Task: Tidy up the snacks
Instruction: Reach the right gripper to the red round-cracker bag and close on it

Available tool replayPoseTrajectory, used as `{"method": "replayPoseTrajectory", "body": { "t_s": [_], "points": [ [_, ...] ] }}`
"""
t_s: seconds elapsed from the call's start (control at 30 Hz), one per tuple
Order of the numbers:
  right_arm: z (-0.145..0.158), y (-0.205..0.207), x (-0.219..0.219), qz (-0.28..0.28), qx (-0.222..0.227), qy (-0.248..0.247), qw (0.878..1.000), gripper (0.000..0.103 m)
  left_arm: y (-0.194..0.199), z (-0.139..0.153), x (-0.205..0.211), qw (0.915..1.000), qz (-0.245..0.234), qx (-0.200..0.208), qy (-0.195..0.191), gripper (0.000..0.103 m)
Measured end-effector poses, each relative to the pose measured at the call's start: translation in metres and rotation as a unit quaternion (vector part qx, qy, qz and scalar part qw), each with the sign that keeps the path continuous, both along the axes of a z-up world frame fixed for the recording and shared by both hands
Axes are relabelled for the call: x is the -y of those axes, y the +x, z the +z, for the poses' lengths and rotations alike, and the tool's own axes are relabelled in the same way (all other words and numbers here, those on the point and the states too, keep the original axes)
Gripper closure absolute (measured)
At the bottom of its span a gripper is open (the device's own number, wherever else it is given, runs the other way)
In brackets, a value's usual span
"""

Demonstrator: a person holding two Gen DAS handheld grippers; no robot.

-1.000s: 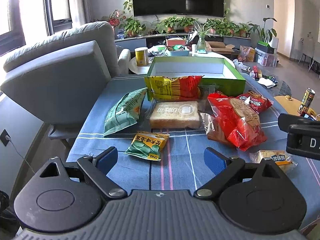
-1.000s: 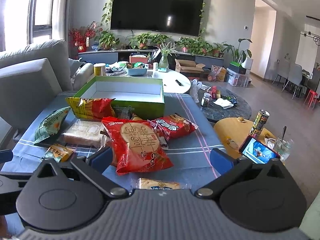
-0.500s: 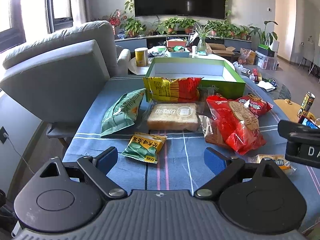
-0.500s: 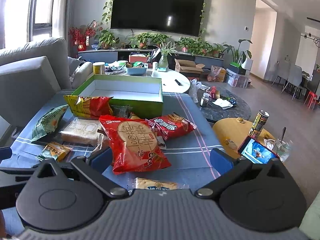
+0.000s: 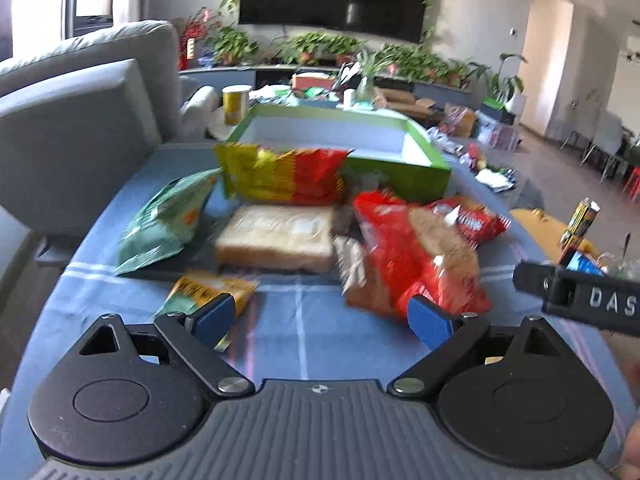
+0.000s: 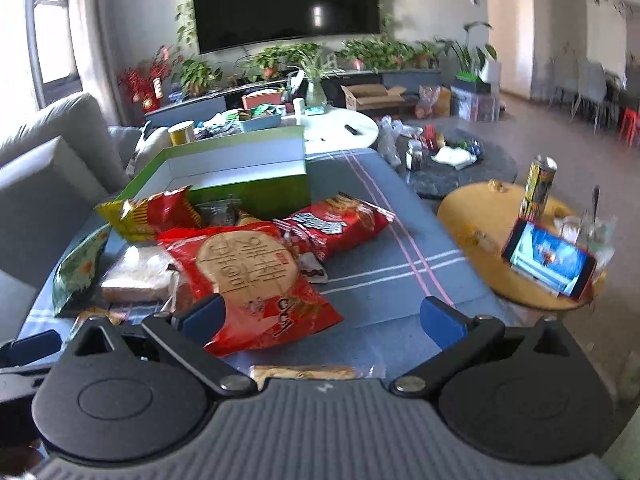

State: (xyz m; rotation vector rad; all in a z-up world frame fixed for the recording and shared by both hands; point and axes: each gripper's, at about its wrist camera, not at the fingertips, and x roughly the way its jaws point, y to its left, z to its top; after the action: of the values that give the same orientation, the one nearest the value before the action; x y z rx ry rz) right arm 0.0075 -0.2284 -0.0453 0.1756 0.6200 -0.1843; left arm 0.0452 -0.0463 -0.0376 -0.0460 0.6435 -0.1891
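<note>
From the left wrist view, the left hand-held gripper (image 5: 318, 314) has dropped closer to the counter (image 5: 304, 336) than it was a second ago and swung a little rightward, its jaws spread wide and empty. The small yellow-green packet (image 5: 208, 290) that lay well ahead now sits right at the left fingertip, and the big red cracker bag (image 5: 416, 256) sits at the right one, so I'd judge a first pick is about to start and nothing is sorted yet. The green box (image 5: 396, 178) stands empty at the far side of the pile, with the yellow-red bag (image 5: 280, 176) leaning against its front wall and the wrapped bread (image 5: 276, 238) just nearer than that; the pale green bag (image 5: 168, 220) lies left of the bread, close to the counter's left edge. From the right wrist view, the right hand-held gripper (image 6: 322, 316) has tilted and eased forward, also spread open and holding nothing, and the red cracker bag (image 6: 252, 280) fills more of the gap. A small flat snack packet (image 6: 304, 372) lies almost under it. Right of the box, the striped counter is bare up to its edge, giving free room; beyond it the yellow side table (image 6: 472, 220) with a phone (image 6: 548, 260) stands near.
</note>
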Motion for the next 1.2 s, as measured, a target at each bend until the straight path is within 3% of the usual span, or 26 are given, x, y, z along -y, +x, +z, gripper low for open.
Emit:
{"method": "replayPoseTrajectory", "body": {
  "t_s": [0.17, 0.47, 0.57, 0.73, 0.9, 1.2],
  "points": [
    [-0.008, 0.011, 0.025, -0.012, 0.000, 0.087, 0.996, 0.000, 0.027, 0.001, 0.009, 0.9994, -0.016, 0.000, -0.031, 0.010],
    [-0.016, 0.036, 0.027, 0.007, -0.004, 0.110, 0.994, 0.000, 0.073, 0.000, 0.019, 0.9987, -0.019, -0.017, -0.043, 0.012],
    [-0.021, 0.044, 0.030, 0.006, -0.015, 0.121, 0.993, 0.000, 0.092, -0.006, 0.023, 0.9976, -0.027, -0.041, -0.048, 0.012],
    [-0.031, 0.053, 0.031, 0.014, -0.040, 0.135, 0.990, 0.000, 0.107, -0.017, 0.028, 0.9943, -0.041, -0.063, -0.076, 0.021],
    [-0.038, 0.062, 0.027, 0.029, -0.052, 0.138, 0.989, 0.000, 0.107, -0.020, 0.039, 0.9960, -0.055, -0.044, -0.054, 0.020],
    [-0.041, 0.062, 0.022, 0.066, -0.054, 0.128, 0.988, 0.000, 0.111, -0.025, 0.039, 0.9965, -0.066, -0.016, -0.048, 0.021]
  ]
}}
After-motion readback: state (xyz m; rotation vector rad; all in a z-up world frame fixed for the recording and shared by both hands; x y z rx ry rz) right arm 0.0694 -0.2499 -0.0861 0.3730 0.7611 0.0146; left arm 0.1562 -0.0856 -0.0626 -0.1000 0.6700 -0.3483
